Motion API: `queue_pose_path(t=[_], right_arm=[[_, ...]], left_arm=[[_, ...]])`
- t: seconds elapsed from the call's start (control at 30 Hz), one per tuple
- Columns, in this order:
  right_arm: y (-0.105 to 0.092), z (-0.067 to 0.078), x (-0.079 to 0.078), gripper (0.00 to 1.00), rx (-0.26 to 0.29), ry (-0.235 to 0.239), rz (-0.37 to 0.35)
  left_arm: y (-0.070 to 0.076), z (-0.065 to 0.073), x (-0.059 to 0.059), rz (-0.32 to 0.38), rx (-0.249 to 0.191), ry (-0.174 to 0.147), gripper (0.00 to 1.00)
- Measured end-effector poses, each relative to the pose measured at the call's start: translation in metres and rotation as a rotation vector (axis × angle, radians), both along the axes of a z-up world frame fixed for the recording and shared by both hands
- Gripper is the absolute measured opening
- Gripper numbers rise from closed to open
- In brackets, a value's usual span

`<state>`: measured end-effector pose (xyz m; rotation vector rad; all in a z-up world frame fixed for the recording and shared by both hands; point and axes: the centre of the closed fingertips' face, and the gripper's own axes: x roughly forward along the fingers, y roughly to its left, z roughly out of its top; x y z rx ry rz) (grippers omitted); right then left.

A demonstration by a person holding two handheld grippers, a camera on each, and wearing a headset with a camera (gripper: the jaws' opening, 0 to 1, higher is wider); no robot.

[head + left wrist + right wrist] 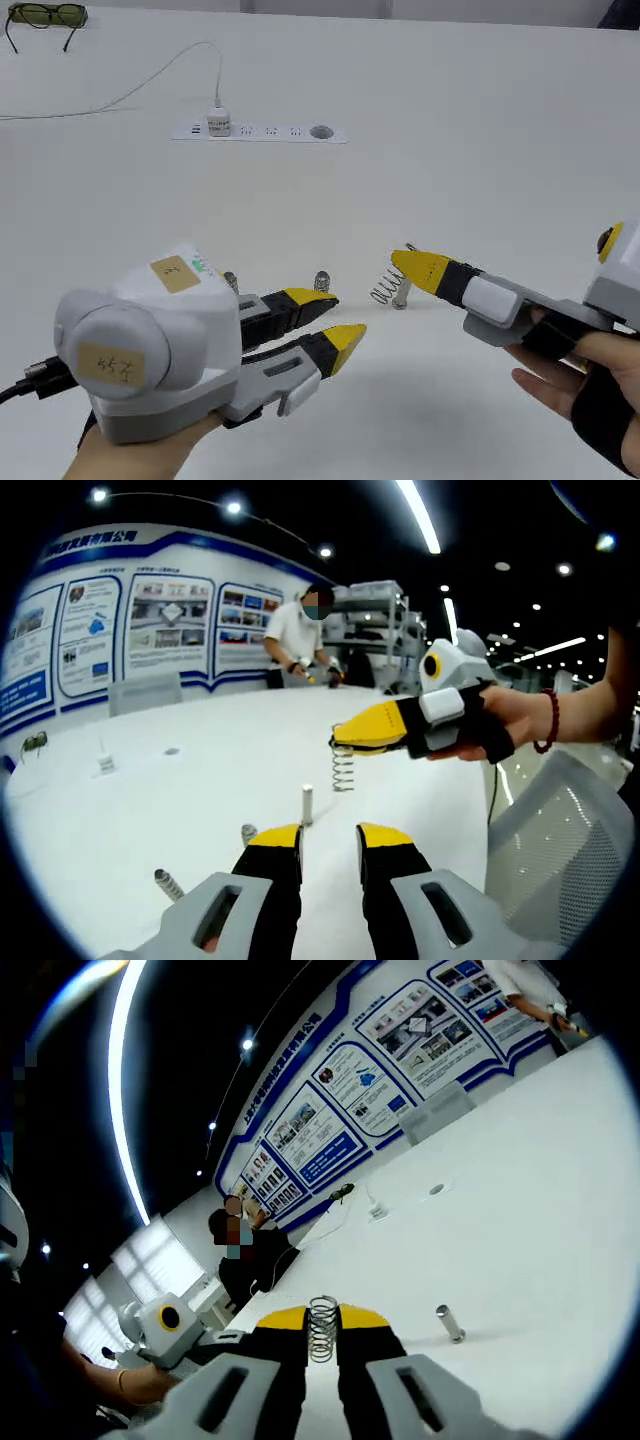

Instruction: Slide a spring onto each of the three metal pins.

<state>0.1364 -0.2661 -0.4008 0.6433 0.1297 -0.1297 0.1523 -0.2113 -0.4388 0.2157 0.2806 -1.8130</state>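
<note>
Holding one spring by its top turns, just beside a pin

My right gripper (425,268) is clenched on a spring (387,288), pinching only its upper coils between the yellow tips. In the right gripper view the wire sits squarely between my jaws. The coil hangs on a slant, with its lower end just beside the nearest pin (403,297) and not over it. My left gripper (325,320) is released, its jaws apart with nothing between them. It hovers near the middle pin (322,281), and the left pin (231,281) is partly hidden behind its body. All three pins look bare to me.

The spring is thin bright wire, open-wound and soft. Because I hold it at one end, I expect the free end to sway, and it could catch on the pin's top edge and buckle sideways instead of threading on. Too hard a squeeze could flatten the turns I hold. Too light a squeeze could let the round wire slip from the smooth tips and skitter across the slick white table (480,150).

The pins are short, smooth metal cylinders. I cannot tell whether they are fixed to the table, so a sideways nudge from the coil or a jaw might tip one.
</note>
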Motion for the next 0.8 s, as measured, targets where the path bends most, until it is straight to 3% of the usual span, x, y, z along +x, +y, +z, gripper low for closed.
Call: queue_pose_path(t=[0.03, 0.13, 0.3, 0.8], right_arm=[[-0.002, -0.001, 0.000, 0.11, -0.048, 0.021, 0.005], [-0.006, -0.001, 0.000, 0.11, -0.118, 0.047, 0.000], [-0.012, -0.001, 0.003, 0.11, -0.155, 0.063, -0.003], [-0.044, -0.004, 0.008, 0.11, -0.270, 0.103, -0.052]], left_arm=[[0.002, -0.001, 0.002, 0.006, 0.005, -0.009, 0.23], [0.006, -0.004, 0.008, 0.020, 0.020, -0.027, 0.25], [0.014, -0.006, 0.017, 0.041, 0.034, -0.043, 0.29], [0.031, -0.013, 0.041, 0.145, 0.069, -0.029, 0.39]])
